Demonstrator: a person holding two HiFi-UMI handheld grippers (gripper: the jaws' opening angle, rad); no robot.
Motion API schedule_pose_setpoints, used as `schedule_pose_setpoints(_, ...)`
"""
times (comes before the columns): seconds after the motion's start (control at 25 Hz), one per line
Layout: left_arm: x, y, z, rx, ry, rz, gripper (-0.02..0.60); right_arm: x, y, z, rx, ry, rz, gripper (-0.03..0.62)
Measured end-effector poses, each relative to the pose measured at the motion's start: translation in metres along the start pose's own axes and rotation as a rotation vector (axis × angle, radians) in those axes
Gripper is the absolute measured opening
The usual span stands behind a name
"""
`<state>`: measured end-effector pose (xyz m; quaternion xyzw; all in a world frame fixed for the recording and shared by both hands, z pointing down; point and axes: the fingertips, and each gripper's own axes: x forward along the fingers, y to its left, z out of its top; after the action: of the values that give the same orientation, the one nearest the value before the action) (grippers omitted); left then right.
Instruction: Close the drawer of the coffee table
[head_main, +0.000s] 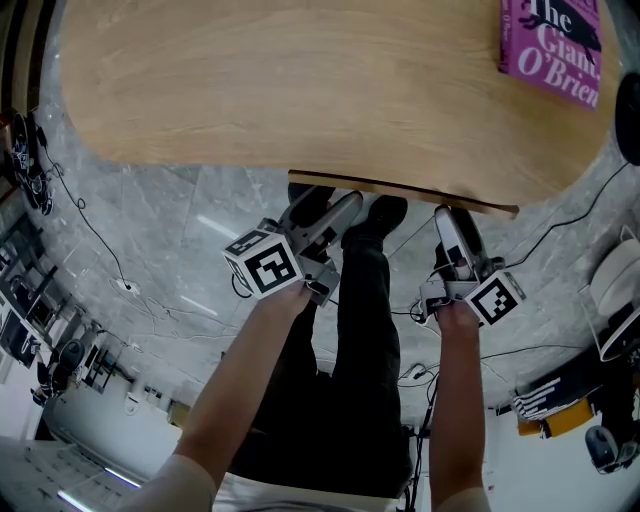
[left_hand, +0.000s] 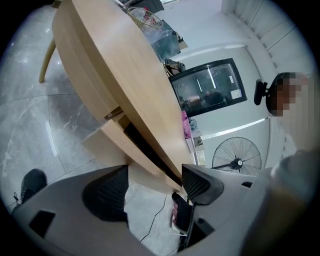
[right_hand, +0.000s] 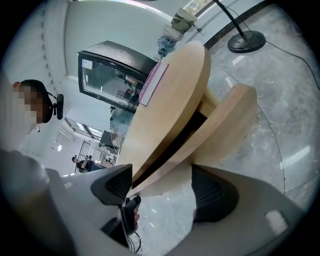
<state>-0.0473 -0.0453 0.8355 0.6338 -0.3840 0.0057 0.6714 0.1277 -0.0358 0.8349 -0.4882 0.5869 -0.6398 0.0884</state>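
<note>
- Left tong released: pads spread wide, nothing clamped. In the left gripper view the drawer's lower corner sits just ahead of the gap, and the pads don't press on it.
- Right tong same: spread wide, empty.
- Drawer not yet shut. Its front juts from under the near edge of the coffee table, just beyond both tongs' tips.
- Risk 1: a push w/ one tong only, or off-centre, prob. skews the drawer so it jams part-way.
- Risk 2: the open tips point low and could slip under the front's bottom edge instead of meeting its face, so they scrape w/o moving it.
- Risk 3: the stone floor looks polished. A hard shove may slide the whole table, and the pink book w/ it.
- Risk 4: the person's shoes are right below the drawer w/ cables nearby, so stepping in could snag.
- Head view only: both tongs together, the book cover, the legs. The drawer is just a thin lip there, so how far it's open is unreadable.
- Gripper views only: a dark gap behind the drawer front shows it's ajar.
- Left gripper view adds a table leg, a fan and a dark screen.
- Right gripper view adds a black stand base on the floor.
</note>
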Motion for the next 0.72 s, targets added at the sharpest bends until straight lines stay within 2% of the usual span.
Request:
schedule_pose_setpoints(0.48, 0.018, -0.009, 0.029, 0.023, -0.049, -0.012, 0.324, 0.022, 0.010, 0.027, 0.004, -0.041, 0.035, 0.370)
schedule_pose_setpoints(0.72, 0.025, -0.015, 0.042, -0.007, -0.102, -0.033, 0.324, 0.031, 0.012, 0.041, -0.002, -0.083, 0.050, 0.370)
